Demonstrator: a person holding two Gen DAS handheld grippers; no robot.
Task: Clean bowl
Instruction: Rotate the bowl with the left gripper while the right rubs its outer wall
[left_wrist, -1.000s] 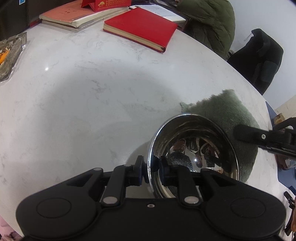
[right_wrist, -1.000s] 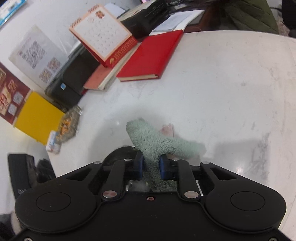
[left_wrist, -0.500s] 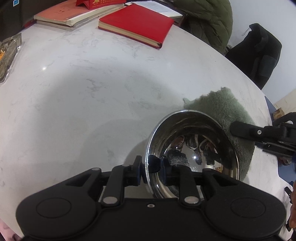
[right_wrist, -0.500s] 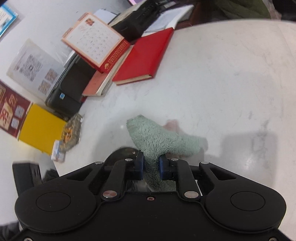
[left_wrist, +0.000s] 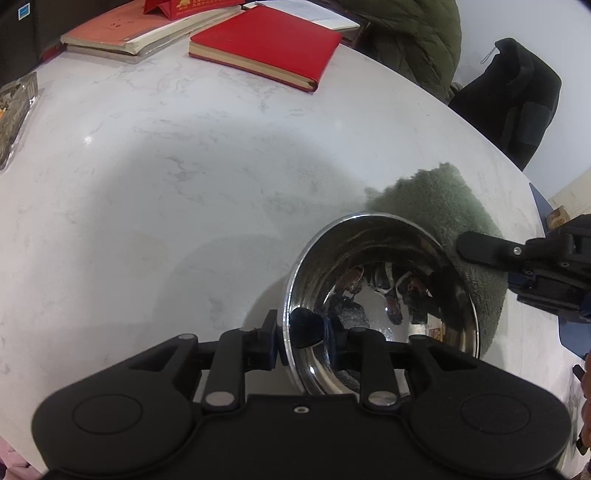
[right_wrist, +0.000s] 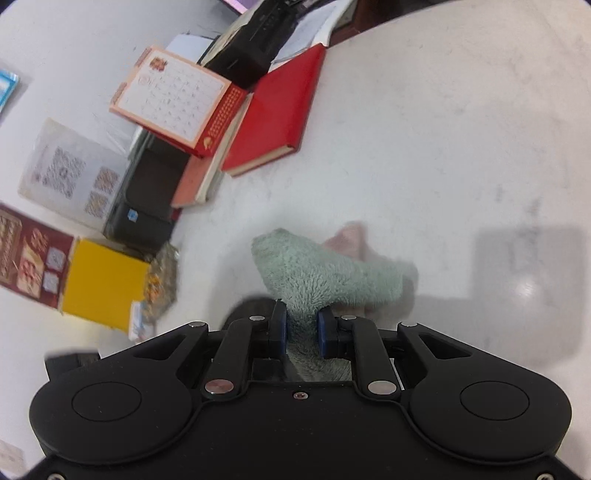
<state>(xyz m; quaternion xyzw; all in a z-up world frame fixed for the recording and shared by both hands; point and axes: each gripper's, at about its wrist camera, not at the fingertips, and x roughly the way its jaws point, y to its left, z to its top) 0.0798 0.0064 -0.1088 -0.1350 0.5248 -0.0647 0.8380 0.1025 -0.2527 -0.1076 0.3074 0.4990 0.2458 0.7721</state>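
Observation:
A shiny steel bowl (left_wrist: 380, 295) stands on the white marble table (left_wrist: 184, 184), right in front of my left gripper (left_wrist: 303, 341). Its near rim lies between the jaws, which are opening: one finger is outside the rim, the other inside the bowl, and the pads no longer press the thin rim. A fluffy grey-green cloth (left_wrist: 443, 206) lies behind and to the right of the bowl. My right gripper (right_wrist: 301, 328) is shut on that cloth (right_wrist: 325, 273), which bunches up ahead of its blue pads. One right finger (left_wrist: 480, 253) shows beside the bowl.
A red notebook (left_wrist: 266, 48) and stacked books (left_wrist: 140, 29) lie at the table's far side, with a desk calendar (right_wrist: 173, 99) and black boxes (right_wrist: 147, 206). A glass tray (left_wrist: 14, 118) sits at the left edge. Dark jackets (left_wrist: 517, 96) hang beyond the right edge.
My left jaws have spread apart around the bowl's rim. The right gripper has rolled and sunk a little, still pinching the cloth.

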